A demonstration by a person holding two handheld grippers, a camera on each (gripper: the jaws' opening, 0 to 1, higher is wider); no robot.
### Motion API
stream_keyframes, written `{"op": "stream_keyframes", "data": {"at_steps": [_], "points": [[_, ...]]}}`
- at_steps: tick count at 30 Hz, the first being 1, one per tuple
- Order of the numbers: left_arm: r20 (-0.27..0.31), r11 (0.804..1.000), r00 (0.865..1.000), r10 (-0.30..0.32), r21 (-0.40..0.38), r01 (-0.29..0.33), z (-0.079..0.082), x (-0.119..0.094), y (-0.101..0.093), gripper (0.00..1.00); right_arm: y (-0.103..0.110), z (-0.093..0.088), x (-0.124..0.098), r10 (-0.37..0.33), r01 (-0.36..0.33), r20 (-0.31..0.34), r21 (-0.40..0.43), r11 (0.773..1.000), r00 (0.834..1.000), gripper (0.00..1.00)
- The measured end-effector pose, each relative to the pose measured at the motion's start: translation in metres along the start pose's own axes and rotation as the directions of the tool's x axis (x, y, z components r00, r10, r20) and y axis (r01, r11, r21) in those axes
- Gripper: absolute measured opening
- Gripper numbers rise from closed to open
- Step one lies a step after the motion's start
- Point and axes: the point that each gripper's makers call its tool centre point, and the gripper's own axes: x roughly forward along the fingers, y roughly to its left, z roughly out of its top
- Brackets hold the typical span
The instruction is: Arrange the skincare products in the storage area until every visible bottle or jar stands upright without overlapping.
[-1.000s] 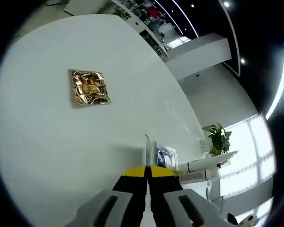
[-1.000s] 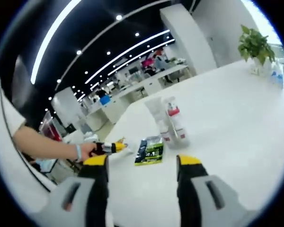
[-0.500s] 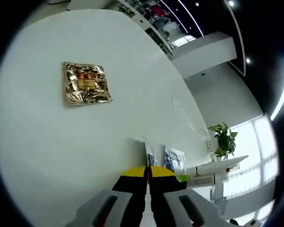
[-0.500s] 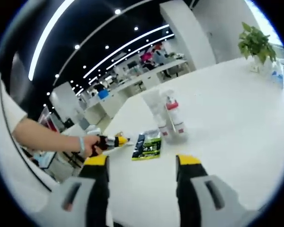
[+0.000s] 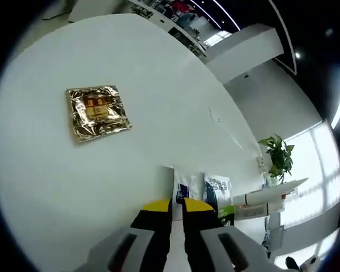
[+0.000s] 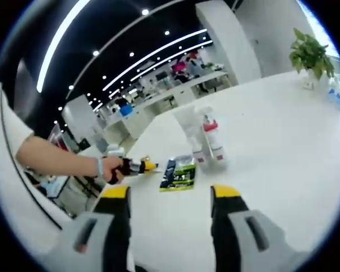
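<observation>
My left gripper has its jaws pressed on a thin white sachet seen edge-on. Beyond it a gold foil sachet lies flat on the white table. Printed sachets lie just past the jaw tips, near two bottles. In the right gripper view, a clear bottle and a red-capped bottle stand upright side by side. A dark and green sachet lies in front of them. My right gripper is open and holds nothing. A hand holds the left gripper left of that sachet.
A potted plant and a small bottle stand at the table's far right edge. The plant also shows in the left gripper view. Office desks and people are behind the table. A sleeve and forearm come in from the left.
Both views have shifted slightly with the hands. The left gripper stays shut on the thin sachet and the right stays open. Nothing on the table has moved.
</observation>
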Motion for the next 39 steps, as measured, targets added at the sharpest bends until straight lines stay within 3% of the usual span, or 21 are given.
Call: {"op": "stream_keyframes", "data": {"at_steps": [17, 19, 21, 23, 26, 29, 30, 33, 34, 35, 36, 37, 38, 39], "points": [[0.027, 0.999, 0.999, 0.045, -0.004, -0.045, 0.009, -0.016, 0.003, 0.23, 0.003, 0.002, 0.002, 0.026, -0.026, 0.015, -0.007, 1.000, 1.000, 0.55], [0.045, 0.999, 0.998, 0.051, -0.022, -0.050, 0.017, -0.021, 0.005, 0.28, 0.003, 0.003, 0.002, 0.029, -0.029, 0.019, -0.002, 1.000, 0.999, 0.55], [0.090, 0.997, 0.996, 0.014, -0.075, -0.007, 0.035, -0.028, 0.000, 0.28, 0.003, 0.003, 0.003, 0.032, -0.032, 0.017, -0.006, 0.999, 0.999, 0.55], [0.123, 0.999, 0.992, 0.029, -0.037, -0.024, 0.052, -0.038, 0.003, 0.28, 0.004, 0.001, 0.004, 0.035, -0.035, 0.011, -0.004, 0.999, 0.999, 0.55], [0.154, 0.989, 0.985, 0.075, 0.113, -0.093, 0.077, -0.051, 0.010, 0.31, 0.004, 0.001, 0.005, 0.035, -0.035, 0.005, -0.010, 0.999, 0.999, 0.55], [0.163, 0.938, 0.976, 0.148, 0.290, -0.191, 0.096, -0.059, 0.023, 0.49, 0.004, 0.001, 0.007, 0.034, -0.034, -0.001, -0.011, 0.999, 0.999, 0.55], [0.147, 0.918, 0.977, 0.153, 0.345, -0.195, 0.097, -0.058, 0.024, 0.55, 0.004, 0.000, 0.008, 0.034, -0.034, -0.005, -0.013, 0.999, 0.999, 0.55], [0.088, 0.857, 0.982, 0.169, 0.478, -0.191, 0.098, -0.054, 0.026, 0.63, 0.004, 0.000, 0.012, 0.033, -0.033, -0.019, -0.019, 0.999, 0.999, 0.55], [0.072, 0.831, 0.979, 0.189, 0.519, -0.198, 0.098, -0.054, 0.029, 0.63, 0.004, 0.000, 0.013, 0.034, -0.034, -0.022, -0.021, 0.999, 0.999, 0.55], [0.060, 0.785, 0.977, 0.207, 0.586, -0.202, 0.100, -0.051, 0.030, 0.64, 0.005, 0.000, 0.015, 0.035, -0.036, -0.025, -0.024, 0.999, 0.999, 0.55], [0.054, 0.769, 0.976, 0.211, 0.607, -0.199, 0.100, -0.050, 0.031, 0.65, 0.005, 0.000, 0.015, 0.036, -0.036, -0.026, -0.025, 0.999, 0.999, 0.55], [0.030, 0.717, 0.970, 0.243, 0.668, -0.200, 0.101, -0.047, 0.034, 0.66, 0.004, 0.000, 0.017, 0.033, -0.034, -0.035, -0.031, 0.999, 0.999, 0.55], [0.017, 0.678, 0.963, 0.271, 0.707, -0.203, 0.103, -0.043, 0.038, 0.68, 0.003, 0.000, 0.019, 0.031, -0.033, -0.042, -0.033, 0.999, 0.999, 0.55], [0.001, 0.662, 0.958, 0.287, 0.723, -0.199, 0.103, -0.040, 0.042, 0.70, 0.002, 0.000, 0.020, 0.030, -0.032, -0.046, -0.034, 0.999, 0.998, 0.55]]}}
